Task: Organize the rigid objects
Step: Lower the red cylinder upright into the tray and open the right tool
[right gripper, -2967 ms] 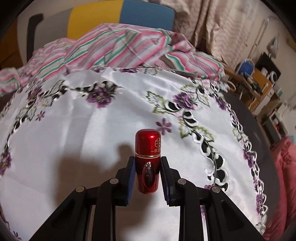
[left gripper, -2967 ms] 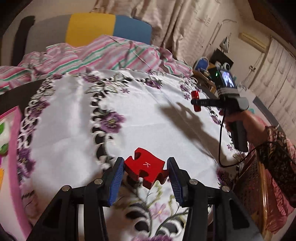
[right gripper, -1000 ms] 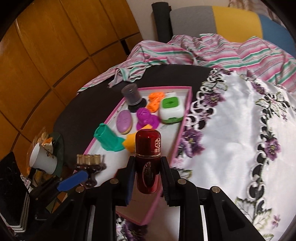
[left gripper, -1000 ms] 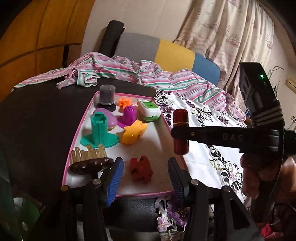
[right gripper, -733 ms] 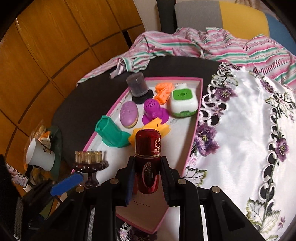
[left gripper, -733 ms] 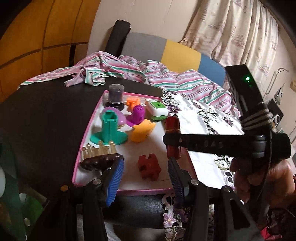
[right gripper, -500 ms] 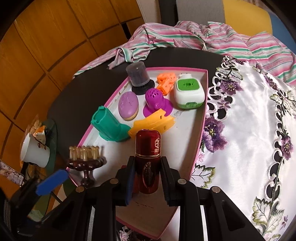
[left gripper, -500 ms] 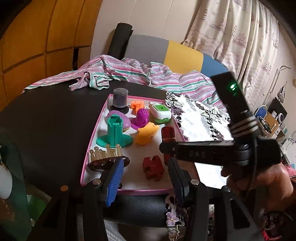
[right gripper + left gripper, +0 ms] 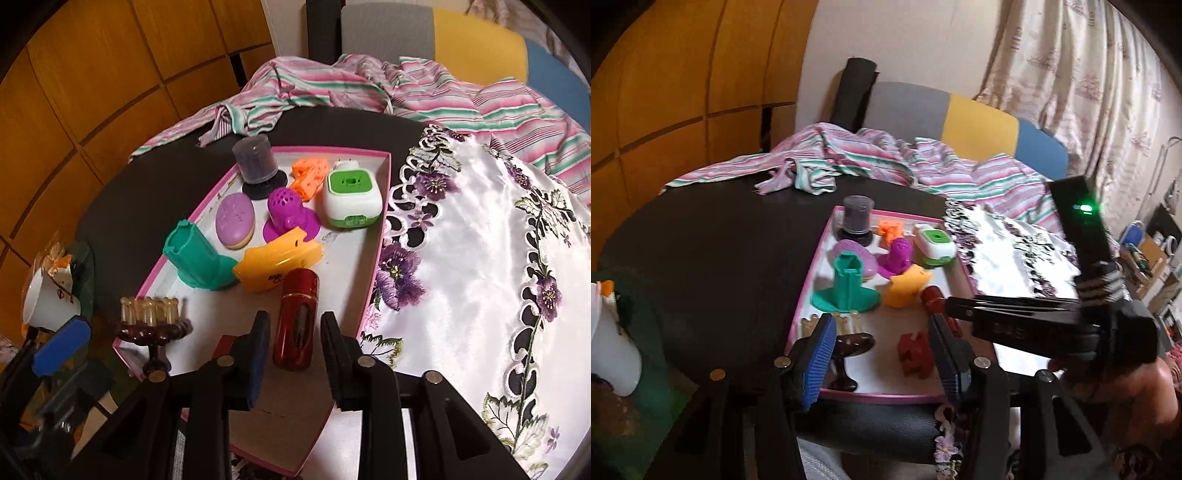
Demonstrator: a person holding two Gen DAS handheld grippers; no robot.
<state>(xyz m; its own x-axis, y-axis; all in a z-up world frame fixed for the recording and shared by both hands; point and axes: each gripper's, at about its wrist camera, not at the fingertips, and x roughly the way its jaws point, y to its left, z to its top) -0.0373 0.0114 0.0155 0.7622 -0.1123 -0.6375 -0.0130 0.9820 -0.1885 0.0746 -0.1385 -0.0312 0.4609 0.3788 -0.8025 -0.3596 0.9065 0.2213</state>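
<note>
A pink-rimmed white tray (image 9: 382, 206) (image 9: 812, 280) holds the sorted objects. A red metallic bottle (image 9: 297, 319) lies on the tray floor between the spread fingers of my right gripper (image 9: 295, 347), which is open around it. In the left wrist view only the bottle's cap (image 9: 932, 297) shows, beside the right gripper's black body. A red puzzle piece (image 9: 914, 352) lies on the tray between the open fingers of my left gripper (image 9: 882, 350), untouched.
The tray also holds a teal boot (image 9: 195, 258), an orange piece (image 9: 279, 264), a purple soap (image 9: 235, 219), a magenta toy (image 9: 290, 214), a green-white box (image 9: 351, 197), a grey jar (image 9: 255, 160) and a brown comb stand (image 9: 151, 323). A floral white cloth (image 9: 480, 258) lies right. A white cup (image 9: 48, 301) stands left.
My right gripper has opened and let go of the red bottle, which now lies tilted on the tray. The left gripper has pulled back a little; the puzzle piece stays on the tray.
</note>
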